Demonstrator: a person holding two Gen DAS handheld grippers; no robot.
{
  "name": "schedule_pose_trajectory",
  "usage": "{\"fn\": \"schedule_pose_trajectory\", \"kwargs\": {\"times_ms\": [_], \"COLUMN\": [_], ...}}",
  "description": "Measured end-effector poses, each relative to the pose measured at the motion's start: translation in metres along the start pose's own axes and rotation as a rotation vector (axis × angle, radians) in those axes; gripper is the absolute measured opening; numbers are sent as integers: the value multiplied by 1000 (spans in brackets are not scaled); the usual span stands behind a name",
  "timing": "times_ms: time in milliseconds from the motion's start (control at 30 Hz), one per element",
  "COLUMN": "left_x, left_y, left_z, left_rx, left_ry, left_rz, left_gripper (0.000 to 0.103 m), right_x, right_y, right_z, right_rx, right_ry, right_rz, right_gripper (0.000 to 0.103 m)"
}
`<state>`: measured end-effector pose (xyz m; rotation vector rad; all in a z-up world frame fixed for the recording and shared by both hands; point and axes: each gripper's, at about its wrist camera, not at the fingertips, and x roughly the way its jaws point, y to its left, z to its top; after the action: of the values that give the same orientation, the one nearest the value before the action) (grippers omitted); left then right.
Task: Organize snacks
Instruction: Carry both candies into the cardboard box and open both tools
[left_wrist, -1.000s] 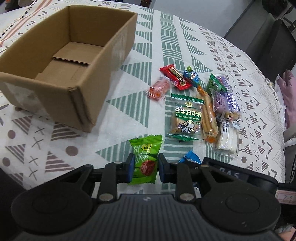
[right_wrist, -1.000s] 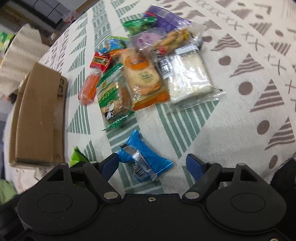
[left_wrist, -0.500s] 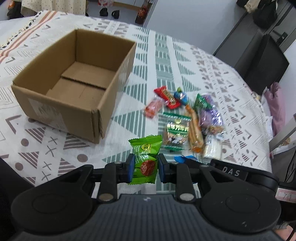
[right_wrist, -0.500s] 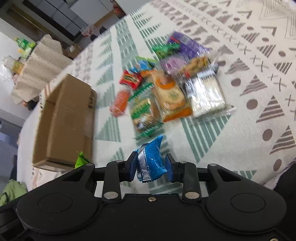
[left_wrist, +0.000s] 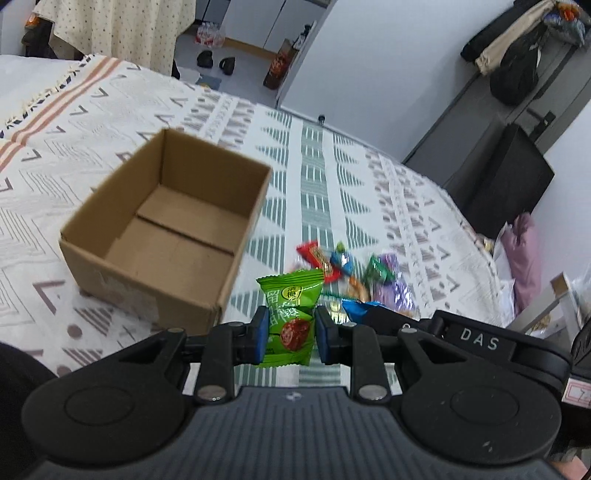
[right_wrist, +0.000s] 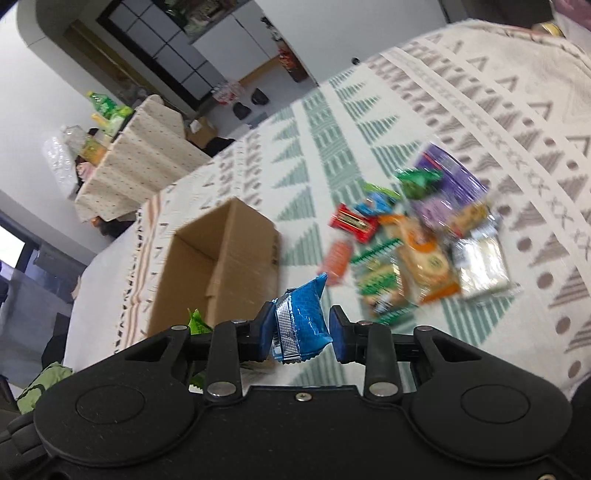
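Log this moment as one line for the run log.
left tongs: shut on green packet | right tongs: shut on blue packet | cardboard box: empty

Green packet (left_wrist: 290, 317) and blue packet (right_wrist: 303, 323) aloft; empty cardboard box (left_wrist: 166, 236) below.

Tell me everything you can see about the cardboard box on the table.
The cardboard box is plain brown corrugated card, rectangular, open at the top with no top flaps showing. Its floor is two bottom flaps meeting at a seam, and nothing lies inside. It sits upright on the patterned tablecloth, left of the snack pile and apart from it. One near corner looks slightly scuffed. Neither gripper touches it.
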<state>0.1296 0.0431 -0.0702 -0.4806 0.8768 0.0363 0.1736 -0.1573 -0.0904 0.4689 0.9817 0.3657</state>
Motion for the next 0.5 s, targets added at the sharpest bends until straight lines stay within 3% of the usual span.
{"fn": "schedule_pose_trajectory", "kwargs": {"times_ms": [500], "left_x": [-11], "left_y": [49], "left_z": [39], "left_rx": [-62], "left_ry": [-66], "left_rz": [-8], "left_gripper": [25], "right_x": [27], "right_y": [53], "right_z": [9], "right_rx": [-80], "right_ry": [-18], "right_rz": [53], "right_gripper": [31]}}
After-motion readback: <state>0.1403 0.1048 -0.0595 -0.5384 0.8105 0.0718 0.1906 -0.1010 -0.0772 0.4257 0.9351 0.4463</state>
